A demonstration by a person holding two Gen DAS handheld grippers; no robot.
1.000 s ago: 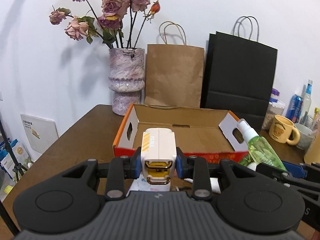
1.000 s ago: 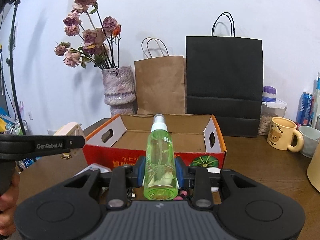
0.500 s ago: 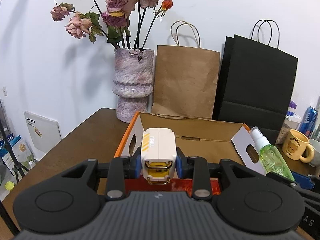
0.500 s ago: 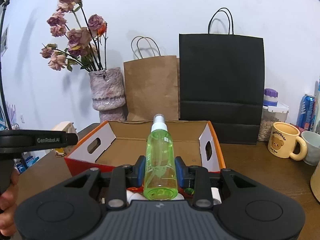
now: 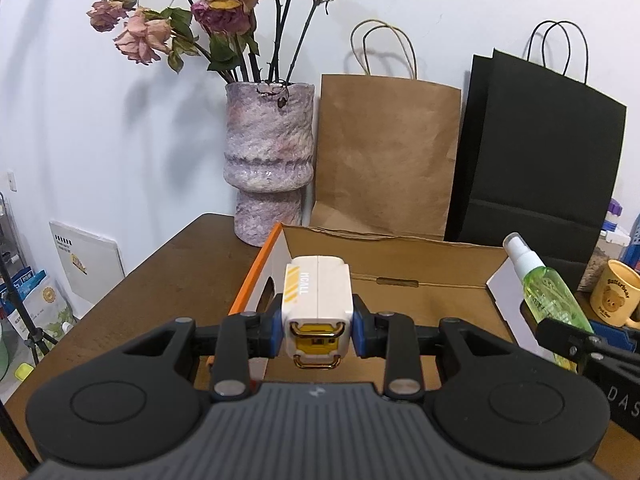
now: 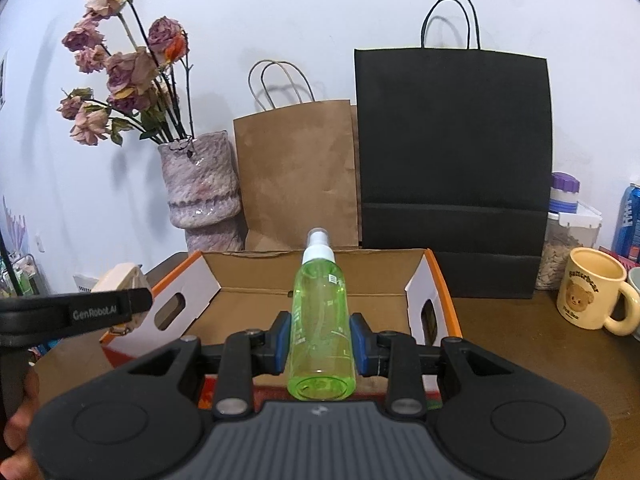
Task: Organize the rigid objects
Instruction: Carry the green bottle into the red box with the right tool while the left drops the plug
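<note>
My left gripper [image 5: 318, 326] is shut on a white and yellow box-shaped gadget [image 5: 317, 300], held over the near left corner of an open cardboard box [image 5: 420, 300] with orange edges. My right gripper [image 6: 320, 344] is shut on a clear green spray bottle [image 6: 322, 320] with a white nozzle, pointing into the same cardboard box [image 6: 320, 304] over its front wall. The green spray bottle [image 5: 554, 300] also shows at the right in the left wrist view. In the right wrist view the white gadget [image 6: 122, 280] and the left gripper's black body appear at the left.
A mottled purple vase [image 5: 268, 160] of dried roses, a brown paper bag [image 5: 384, 152] and a black paper bag [image 5: 536, 152] stand behind the box against the wall. A yellow bear mug [image 6: 592, 294], a jar and cans stand on the wooden table [image 6: 520, 340] at the right.
Both grippers have moved forward toward the cardboard box with their objects still held; the box, vase and bags now look closer and larger.
</note>
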